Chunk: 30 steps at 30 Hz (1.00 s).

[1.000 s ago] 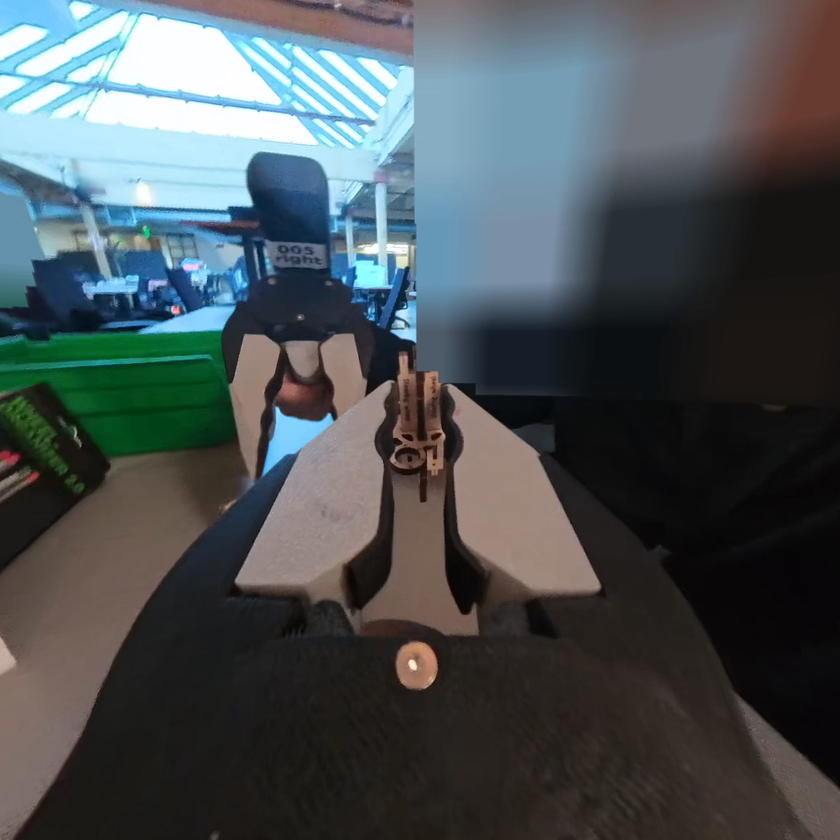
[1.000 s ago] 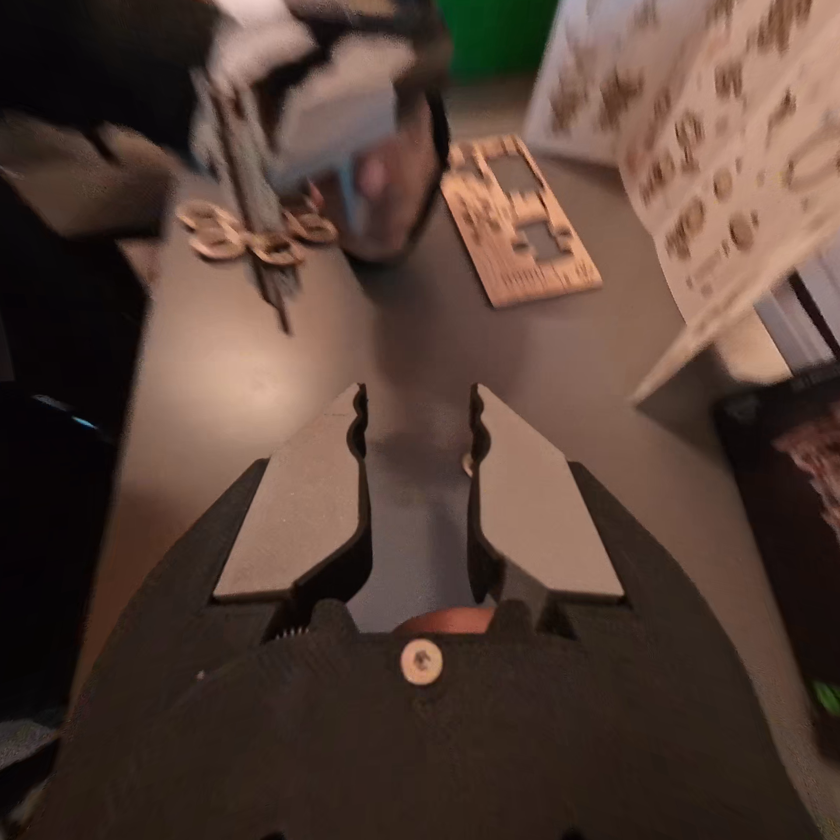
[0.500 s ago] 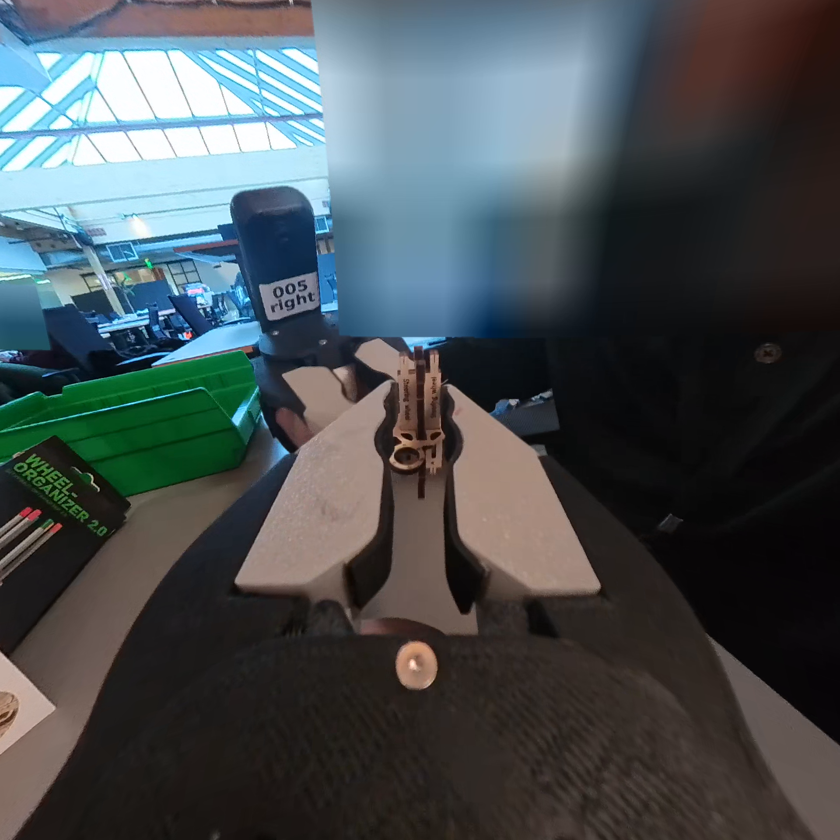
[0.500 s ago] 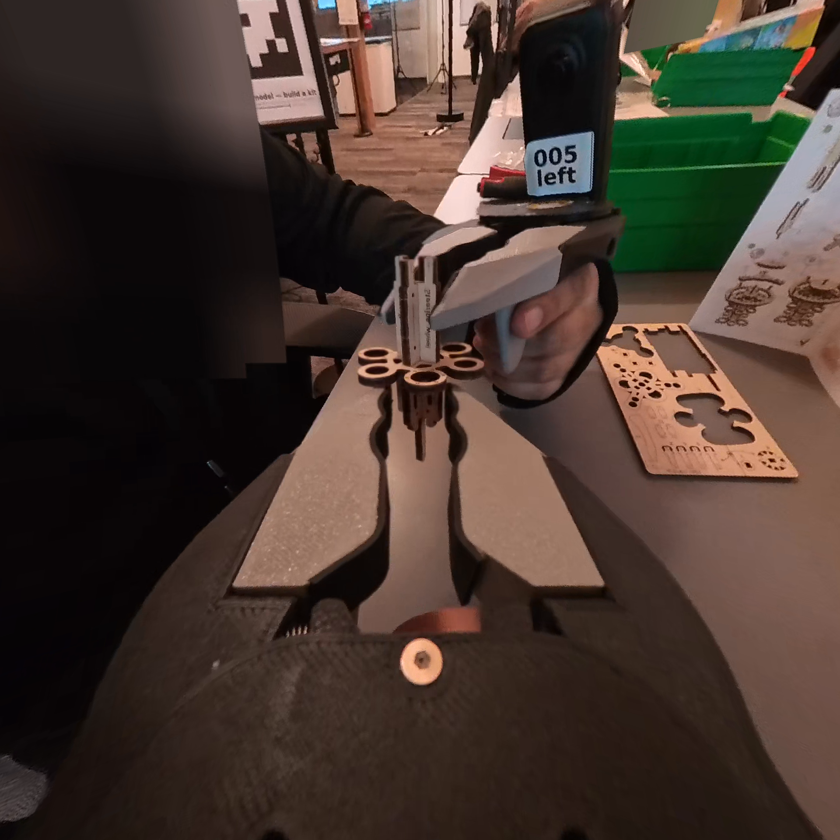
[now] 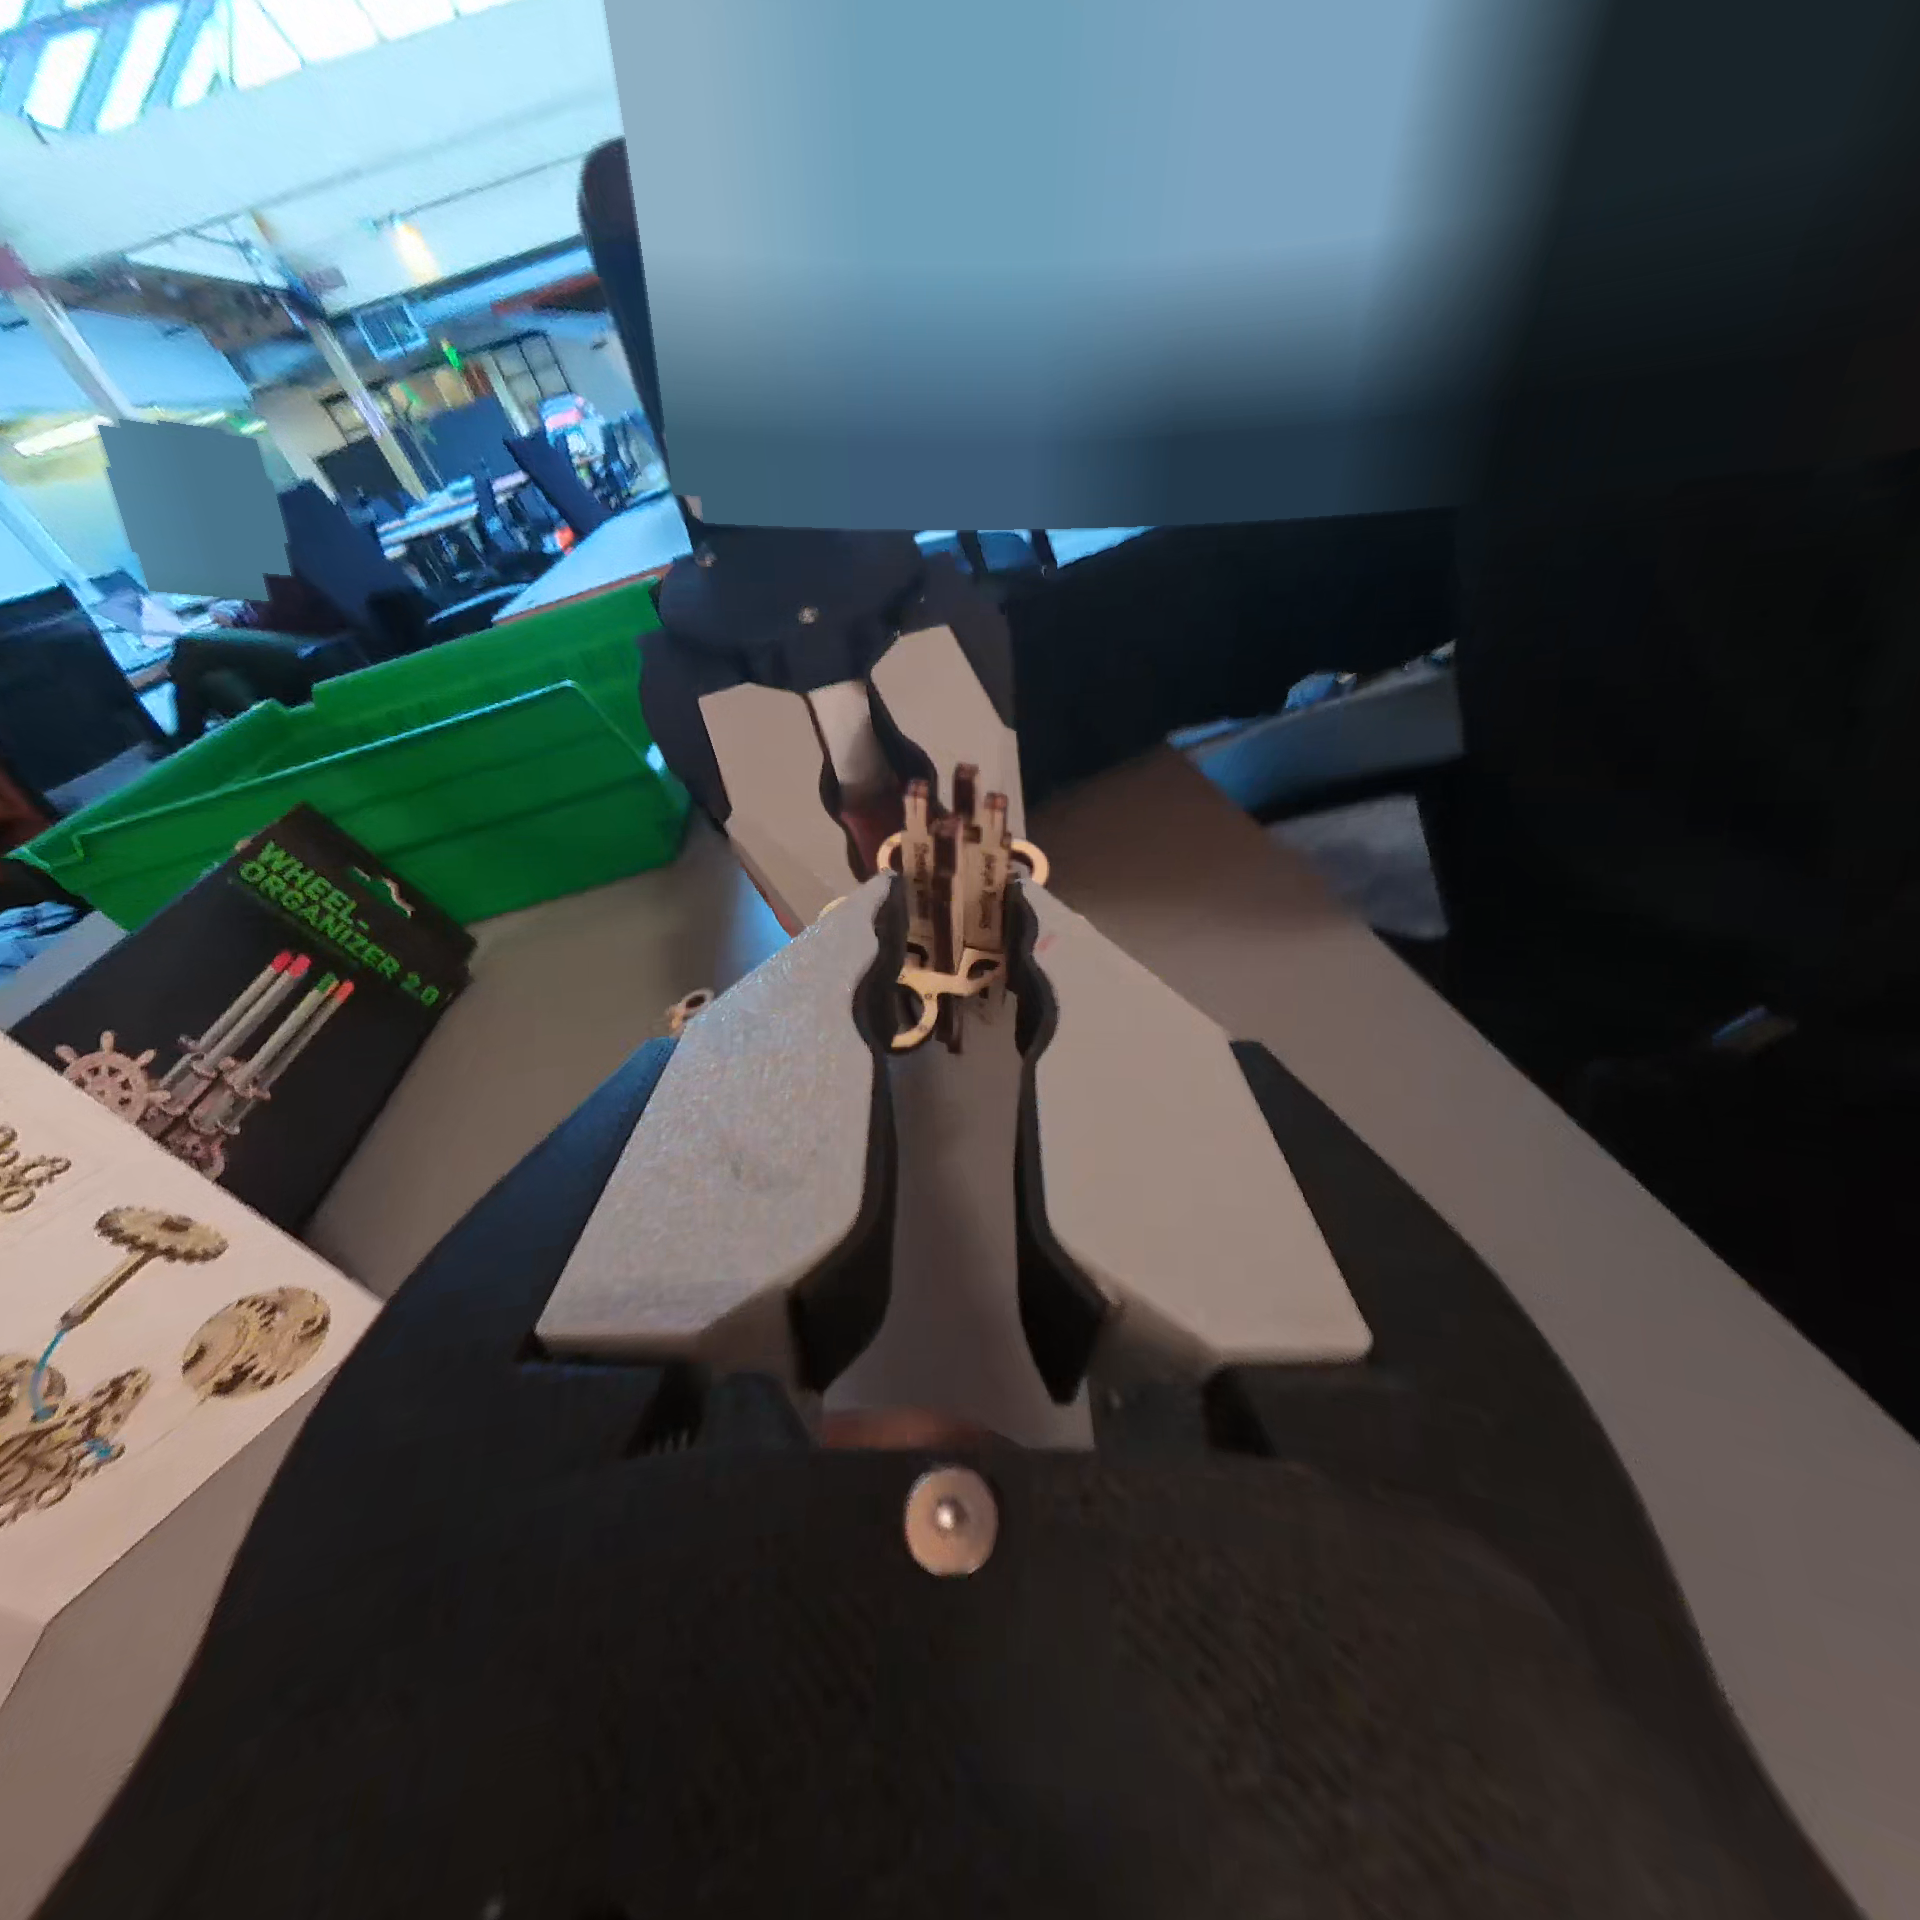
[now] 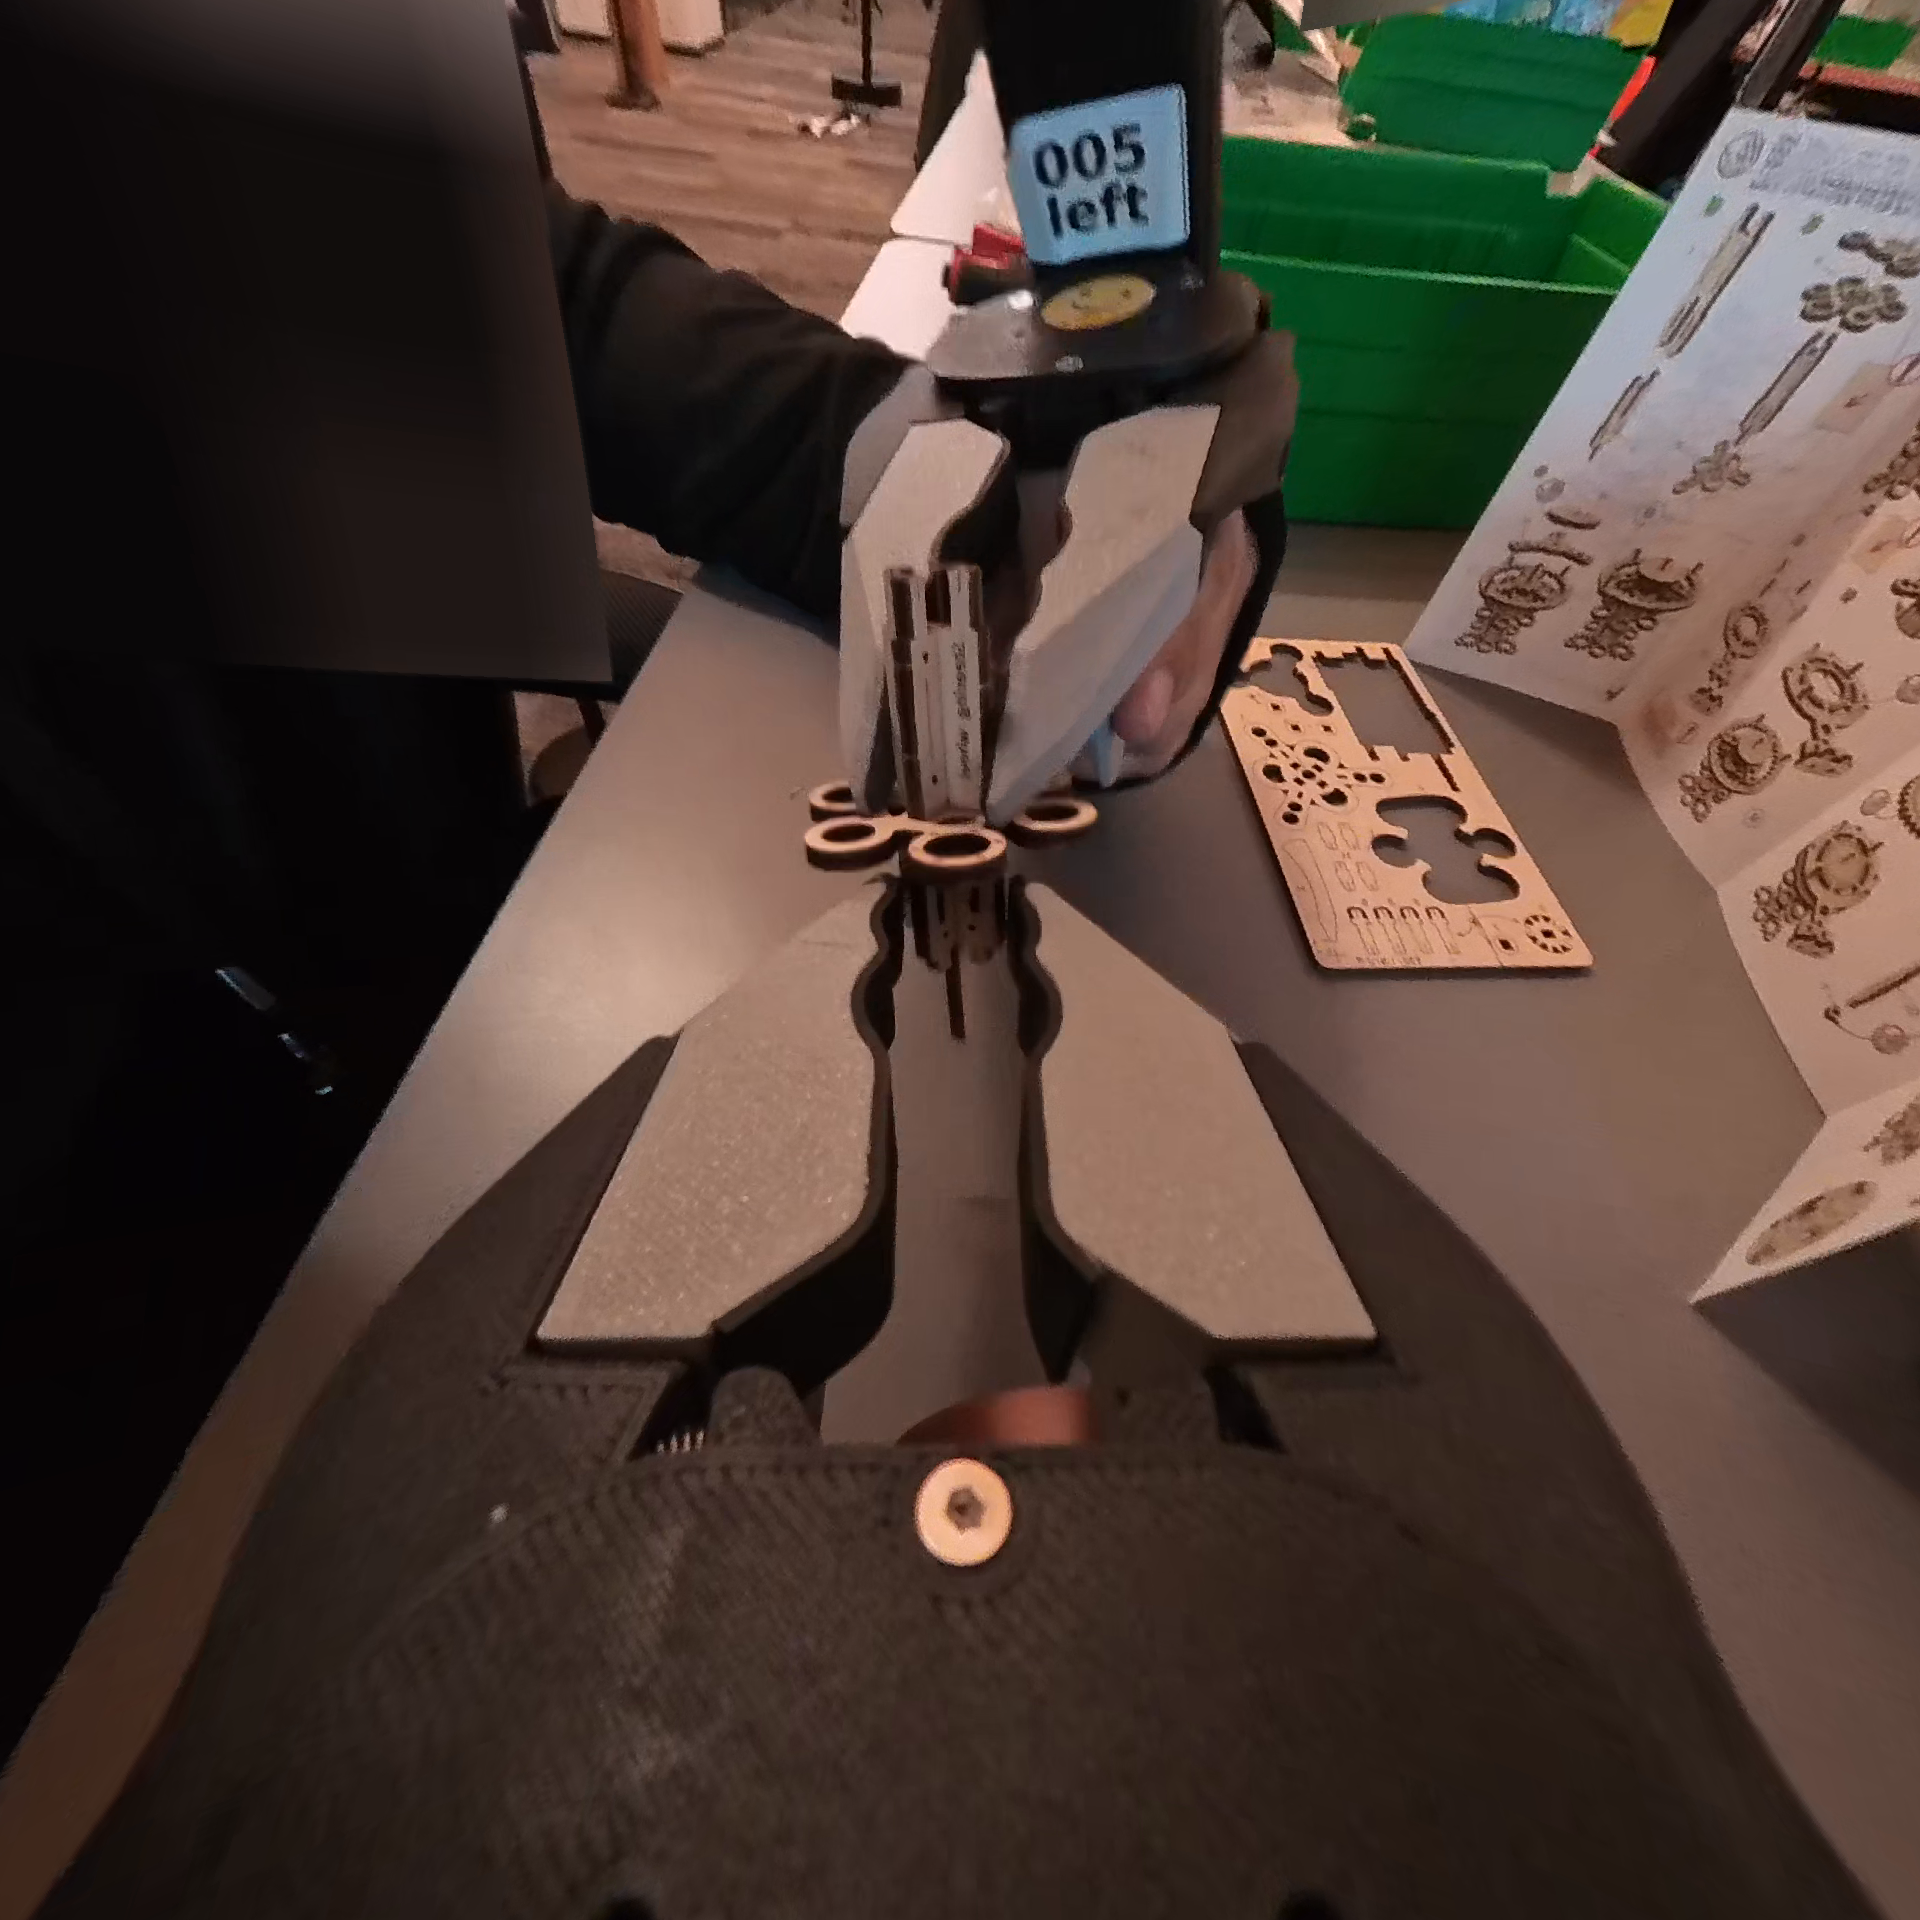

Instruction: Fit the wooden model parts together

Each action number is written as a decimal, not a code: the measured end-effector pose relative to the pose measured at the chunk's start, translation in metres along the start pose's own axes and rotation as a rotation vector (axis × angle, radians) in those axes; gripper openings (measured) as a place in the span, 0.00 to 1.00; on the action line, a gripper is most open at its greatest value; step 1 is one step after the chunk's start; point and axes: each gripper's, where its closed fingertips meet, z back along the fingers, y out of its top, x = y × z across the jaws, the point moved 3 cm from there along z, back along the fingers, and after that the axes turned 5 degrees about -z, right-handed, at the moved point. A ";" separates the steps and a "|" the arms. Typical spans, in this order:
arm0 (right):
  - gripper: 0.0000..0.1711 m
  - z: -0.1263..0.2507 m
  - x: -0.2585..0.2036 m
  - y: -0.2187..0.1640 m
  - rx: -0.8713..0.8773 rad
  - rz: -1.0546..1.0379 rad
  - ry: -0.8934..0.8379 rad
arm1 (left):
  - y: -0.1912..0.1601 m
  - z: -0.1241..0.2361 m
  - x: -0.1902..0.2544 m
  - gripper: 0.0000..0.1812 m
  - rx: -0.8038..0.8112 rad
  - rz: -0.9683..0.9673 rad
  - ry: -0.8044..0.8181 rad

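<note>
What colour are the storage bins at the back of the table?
Bright green bins, clearest in the right wrist view; also visible in the left wrist view.

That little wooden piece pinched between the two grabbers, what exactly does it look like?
The wooden model is a small upright bundle of thin, pale, laser-cut strips with dark burnt edges, some bearing tiny printed writing. A flat collar of rings circles its middle like petals. It is held above the grey table, touching nothing else. The left gripper clamps its upper strips from above; the right gripper closes around the lower stem, from which one thin dark strip pokes down between the fingers.
</note>
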 end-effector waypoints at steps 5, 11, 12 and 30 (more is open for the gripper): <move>0.17 0.032 0.035 -0.027 -0.179 0.047 -0.199 | -0.014 0.004 -0.018 0.08 -0.125 0.014 0.110; 0.19 0.074 0.065 -0.061 -0.321 -0.063 -0.343 | -0.044 -0.001 -0.028 0.08 -0.326 0.099 0.164; 0.21 0.074 0.066 -0.067 -0.349 -0.074 -0.347 | -0.046 -0.002 -0.028 0.08 -0.345 0.104 0.167; 0.16 0.070 0.052 -0.077 -0.373 -0.235 -0.202 | -0.052 0.000 -0.033 0.08 -0.381 0.160 0.202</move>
